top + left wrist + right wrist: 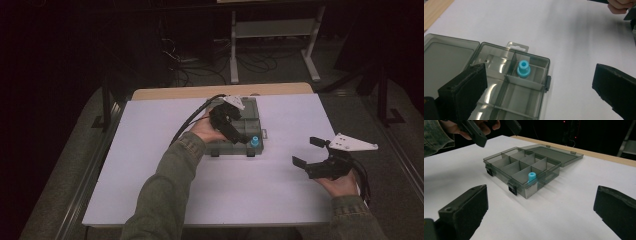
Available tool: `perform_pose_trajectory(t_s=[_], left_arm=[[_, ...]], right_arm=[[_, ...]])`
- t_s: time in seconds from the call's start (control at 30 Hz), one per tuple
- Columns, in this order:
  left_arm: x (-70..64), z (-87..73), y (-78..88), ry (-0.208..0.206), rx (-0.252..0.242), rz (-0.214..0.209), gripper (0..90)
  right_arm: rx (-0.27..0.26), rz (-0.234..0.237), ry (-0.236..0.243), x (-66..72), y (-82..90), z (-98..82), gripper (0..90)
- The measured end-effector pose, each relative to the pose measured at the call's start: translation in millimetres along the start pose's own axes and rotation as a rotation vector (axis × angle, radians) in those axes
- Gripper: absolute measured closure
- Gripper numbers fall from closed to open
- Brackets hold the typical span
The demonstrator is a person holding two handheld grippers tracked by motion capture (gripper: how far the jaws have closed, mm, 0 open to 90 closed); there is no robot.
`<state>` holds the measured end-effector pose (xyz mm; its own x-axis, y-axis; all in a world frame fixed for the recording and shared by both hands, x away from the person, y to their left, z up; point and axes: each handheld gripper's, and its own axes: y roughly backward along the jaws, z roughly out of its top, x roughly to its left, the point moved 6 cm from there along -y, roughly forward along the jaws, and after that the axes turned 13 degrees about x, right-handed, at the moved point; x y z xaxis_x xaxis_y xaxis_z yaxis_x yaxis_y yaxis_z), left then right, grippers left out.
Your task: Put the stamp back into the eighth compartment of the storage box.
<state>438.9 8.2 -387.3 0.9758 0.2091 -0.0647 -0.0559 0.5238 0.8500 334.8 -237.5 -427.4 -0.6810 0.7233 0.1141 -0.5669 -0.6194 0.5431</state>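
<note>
A smoky clear compartment box lies open at mid table, its lid folded flat behind it. A small blue spool-shaped piece stands upright in a corner compartment by the latch side; it appears as the blue piece and again as the blue piece. My left gripper hovers over the box, jaws open wide with nothing between them. My right gripper rests low at the table's right, open and empty, pointing toward the box. The left gripper hangs above the box's far side.
The box sits on a white sheet covering the table, with a wooden strip along the far edge. Other compartments look empty. Beyond the table stand a white frame's legs and cables on a dark floor.
</note>
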Motion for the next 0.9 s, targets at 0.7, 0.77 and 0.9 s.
perform_pose_trajectory(t_s=[0.7,0.77,0.9], left_arm=[[-11.8,-37.2,35.0,0.031,-0.041,0.031,0.0],[-13.5,-39.6,38.1,0.031,-0.049,0.034,0.0],[-13.8,-47.0,44.3,0.041,-0.062,0.042,0.0]], right_arm=[[0.009,0.0,-0.003,0.7,1.1,-3.3,0.0],[0.007,-0.001,-0.006,0.3,2.2,-3.9,0.0],[0.002,-0.004,-0.006,-0.4,3.5,-4.1,0.0]])
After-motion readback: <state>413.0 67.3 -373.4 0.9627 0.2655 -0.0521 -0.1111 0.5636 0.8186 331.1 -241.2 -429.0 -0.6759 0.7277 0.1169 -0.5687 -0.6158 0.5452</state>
